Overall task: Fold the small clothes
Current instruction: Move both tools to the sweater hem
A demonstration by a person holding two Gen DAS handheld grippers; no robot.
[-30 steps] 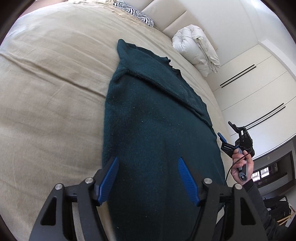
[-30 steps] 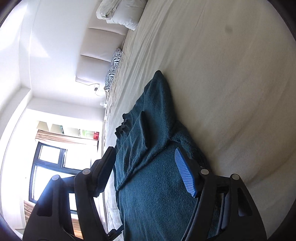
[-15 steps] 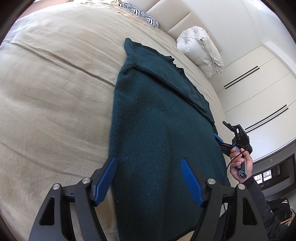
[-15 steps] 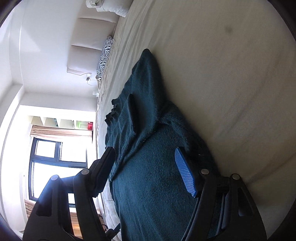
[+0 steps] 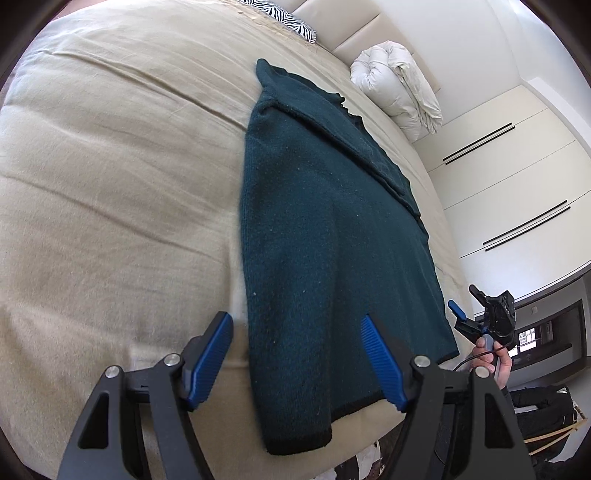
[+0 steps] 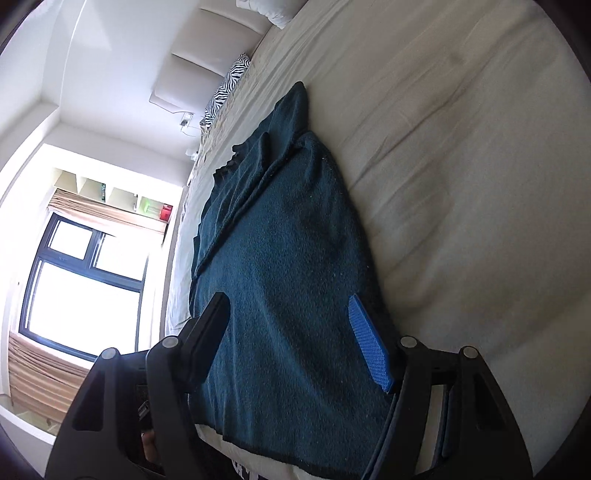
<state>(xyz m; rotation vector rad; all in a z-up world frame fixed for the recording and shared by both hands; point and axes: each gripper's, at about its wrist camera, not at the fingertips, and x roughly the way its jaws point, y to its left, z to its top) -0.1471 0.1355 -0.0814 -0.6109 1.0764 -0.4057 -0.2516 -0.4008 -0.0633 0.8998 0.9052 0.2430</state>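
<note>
Left wrist view records one dark green garment (image 5: 325, 236) lying flat along the beige bed (image 5: 110, 184), hem draped over the near edge, one white duvet roll (image 5: 399, 88), one zebra-print pillow (image 5: 280, 22), and the left gripper (image 5: 295, 354) with jaws apart above the hem, clamping nothing; only here do the right gripper (image 5: 467, 308), a hand (image 5: 495, 360) holding it and the wardrobe doors (image 5: 517, 166) show. Right wrist view records the same garment (image 6: 288, 277) from its other side, the right gripper (image 6: 291, 332) with jaws apart and empty over it, and alone shows one window (image 6: 85, 291).
</note>
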